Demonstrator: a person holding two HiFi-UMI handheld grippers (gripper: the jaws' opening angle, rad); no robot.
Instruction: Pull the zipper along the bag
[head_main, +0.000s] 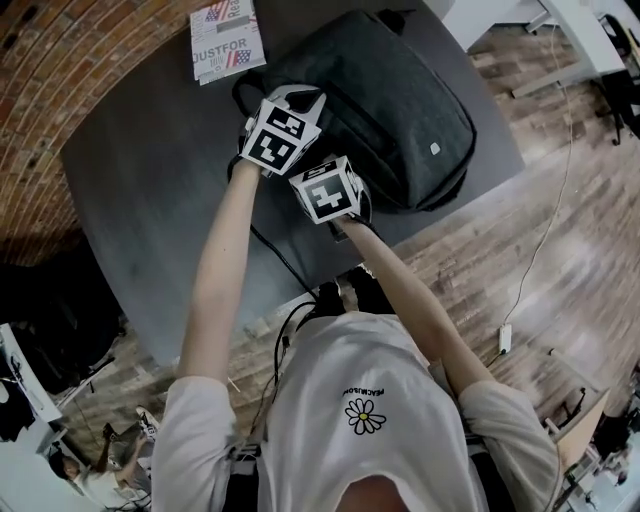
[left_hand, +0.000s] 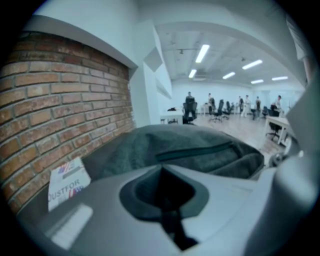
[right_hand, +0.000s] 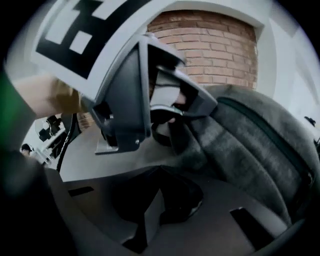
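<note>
A dark grey bag (head_main: 390, 100) lies on the dark table (head_main: 150, 190). Both grippers are at its near left corner. My left gripper (head_main: 298, 106) is shut, and a thin dark strap of the bag runs between its jaws (left_hand: 170, 225). In the right gripper view, that left gripper (right_hand: 167, 117) pinches the bag's corner above a black loop (right_hand: 159, 134). My right gripper (head_main: 322, 180) sits just behind it, shut (right_hand: 160, 172). A small dark piece with a metal glint (right_hand: 192, 209) lies between its jaws; it looks like the zipper pull. A closed zipper line (right_hand: 265, 135) runs along the bag's top.
A printed booklet (head_main: 228, 40) lies on the table's far left, beside the brick wall (left_hand: 60, 110). A black cable (head_main: 285, 265) drops off the table's near edge. Wooden floor (head_main: 560, 200) lies to the right. In the left gripper view, an office with chairs and people shows far behind the bag.
</note>
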